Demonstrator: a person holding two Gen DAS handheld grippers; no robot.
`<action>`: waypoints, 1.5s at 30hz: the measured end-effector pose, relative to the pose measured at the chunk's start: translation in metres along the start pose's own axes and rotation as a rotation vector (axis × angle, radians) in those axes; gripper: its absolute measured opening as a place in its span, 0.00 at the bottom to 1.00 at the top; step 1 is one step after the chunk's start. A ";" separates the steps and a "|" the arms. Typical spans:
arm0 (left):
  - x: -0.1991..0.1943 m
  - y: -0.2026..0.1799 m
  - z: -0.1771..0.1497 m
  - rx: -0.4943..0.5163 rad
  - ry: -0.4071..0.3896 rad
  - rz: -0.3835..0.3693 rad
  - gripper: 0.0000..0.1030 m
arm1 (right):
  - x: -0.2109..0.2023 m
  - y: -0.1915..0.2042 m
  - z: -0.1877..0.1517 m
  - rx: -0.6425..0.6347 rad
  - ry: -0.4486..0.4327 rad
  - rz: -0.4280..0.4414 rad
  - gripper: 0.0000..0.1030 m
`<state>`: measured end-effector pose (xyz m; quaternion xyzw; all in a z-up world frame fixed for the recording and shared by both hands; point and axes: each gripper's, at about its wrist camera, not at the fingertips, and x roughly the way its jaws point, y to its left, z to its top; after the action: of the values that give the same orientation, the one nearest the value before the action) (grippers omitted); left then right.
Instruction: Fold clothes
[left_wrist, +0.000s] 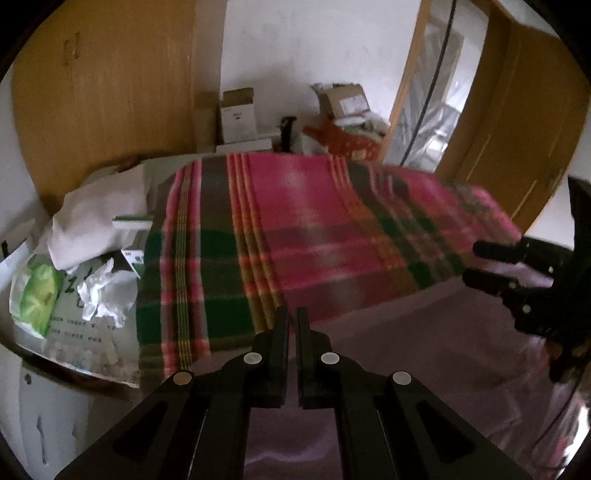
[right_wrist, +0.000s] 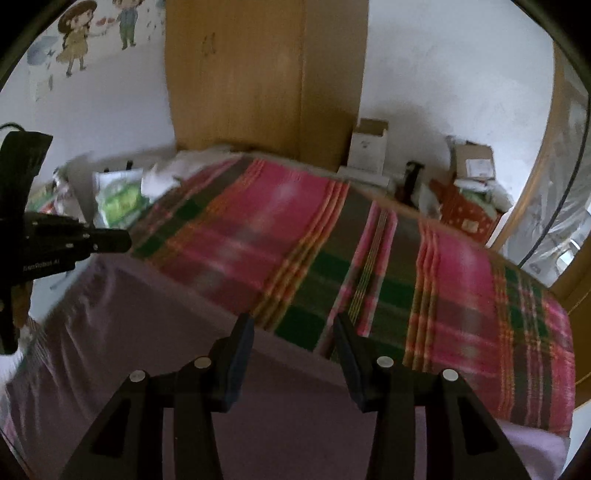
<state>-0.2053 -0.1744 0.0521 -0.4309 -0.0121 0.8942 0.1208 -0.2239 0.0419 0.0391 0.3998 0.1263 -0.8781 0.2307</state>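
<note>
Only on the right wrist view, wall cartoon stickers (right_wrist: 96, 35) show.

You're over a woolly, matt plaid blanket (right_wrist: 332, 258) and a smooth mauve cloth (right_wrist: 192, 317); your grippers' fingers (left_wrist: 280, 354) are matt black plastic, the wardrobe (left_wrist: 110, 92) smooth wood.

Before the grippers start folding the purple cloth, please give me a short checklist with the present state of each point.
1. Left gripper empty: ok, nearly closed, nothing between its fingers.
2. Right gripper ready to grasp: ok, open and empty.
3. Purple cloth within reach: ok, lies right below both grippers.
4. Purple cloth spread flat: cannot tell, near part hidden, wrinkles at left.
5. Pink and green plaid blanket free of clutter: ok.
</note>
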 end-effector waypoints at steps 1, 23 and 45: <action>0.004 -0.001 -0.003 0.013 0.010 0.020 0.03 | 0.006 -0.001 -0.004 -0.012 0.013 0.005 0.45; 0.005 -0.009 -0.027 0.245 0.081 -0.033 0.25 | 0.042 -0.029 -0.016 -0.071 0.094 0.058 0.53; 0.025 0.001 -0.024 0.198 0.094 0.080 0.24 | 0.042 -0.031 -0.022 -0.039 0.071 0.115 0.45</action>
<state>-0.2017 -0.1715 0.0173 -0.4586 0.0990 0.8739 0.1273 -0.2493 0.0646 -0.0055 0.4326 0.1283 -0.8460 0.2839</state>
